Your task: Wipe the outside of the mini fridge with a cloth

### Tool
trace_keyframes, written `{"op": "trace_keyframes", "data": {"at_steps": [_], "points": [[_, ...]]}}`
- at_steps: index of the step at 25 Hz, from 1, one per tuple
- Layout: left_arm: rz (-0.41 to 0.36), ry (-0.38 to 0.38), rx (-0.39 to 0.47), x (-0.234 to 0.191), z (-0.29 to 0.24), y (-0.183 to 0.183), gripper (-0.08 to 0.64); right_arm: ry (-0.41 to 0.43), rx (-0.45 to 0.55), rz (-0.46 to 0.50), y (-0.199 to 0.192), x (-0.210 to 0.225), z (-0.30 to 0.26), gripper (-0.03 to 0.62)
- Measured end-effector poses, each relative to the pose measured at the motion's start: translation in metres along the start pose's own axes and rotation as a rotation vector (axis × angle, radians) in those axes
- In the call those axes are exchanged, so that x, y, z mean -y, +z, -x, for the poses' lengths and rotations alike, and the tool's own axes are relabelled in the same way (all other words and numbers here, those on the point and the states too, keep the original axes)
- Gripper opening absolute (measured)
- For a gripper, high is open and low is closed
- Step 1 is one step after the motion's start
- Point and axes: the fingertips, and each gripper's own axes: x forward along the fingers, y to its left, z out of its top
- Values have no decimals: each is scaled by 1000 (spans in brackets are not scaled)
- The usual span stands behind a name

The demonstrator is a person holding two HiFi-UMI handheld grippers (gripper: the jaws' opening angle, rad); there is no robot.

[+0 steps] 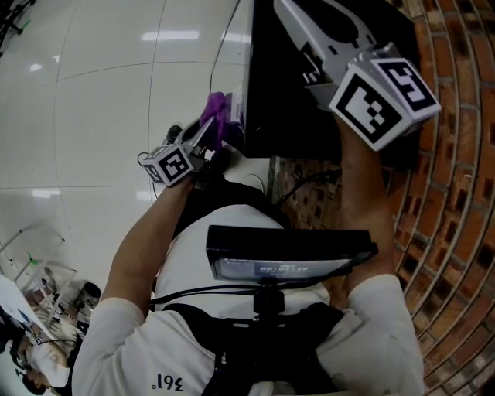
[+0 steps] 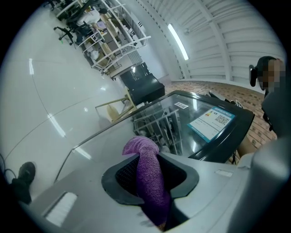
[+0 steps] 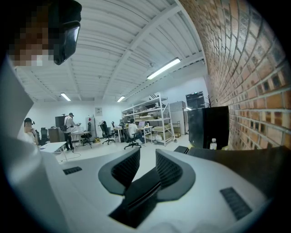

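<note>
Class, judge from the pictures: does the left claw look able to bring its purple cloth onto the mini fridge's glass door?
Probably yes: the left claw grips the purple cloth, whose tip sits right beside the glass door, nothing between.

In the head view the mini fridge [image 1: 309, 93] ran off the top edge, and the jaw tips of the right gripper [image 1: 298, 19] went out with it. The purple cloth [image 1: 216, 114] covered the jaw tips of the left gripper [image 1: 203, 139] there. In the left gripper view its near end sank out of sight between the jaws. Print on the door label [image 2: 211, 122] was too small to read, and reflections blurred the racks [image 2: 157, 125] behind the glass.
</note>
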Motion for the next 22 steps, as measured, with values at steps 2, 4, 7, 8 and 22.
{"op": "trace_keyframes", "data": {"at_steps": [2,4,7,8,22], "points": [[5,25,-5,-10,-3,-4,99,0,-2,0,0,0,0,97],[14,46,-7,-19,-6,-9,98,-1,-5,-2,-1,1,1,97],[13,71,-18,-31,-8,-13,98,0,-11,-5,-2,1,0,97],[12,77,-25,-35,-9,-15,99,0,-14,-6,-3,1,0,97],[12,155,-113,-71,-21,-30,100,-14,-37,-7,-8,5,0,97]]}}
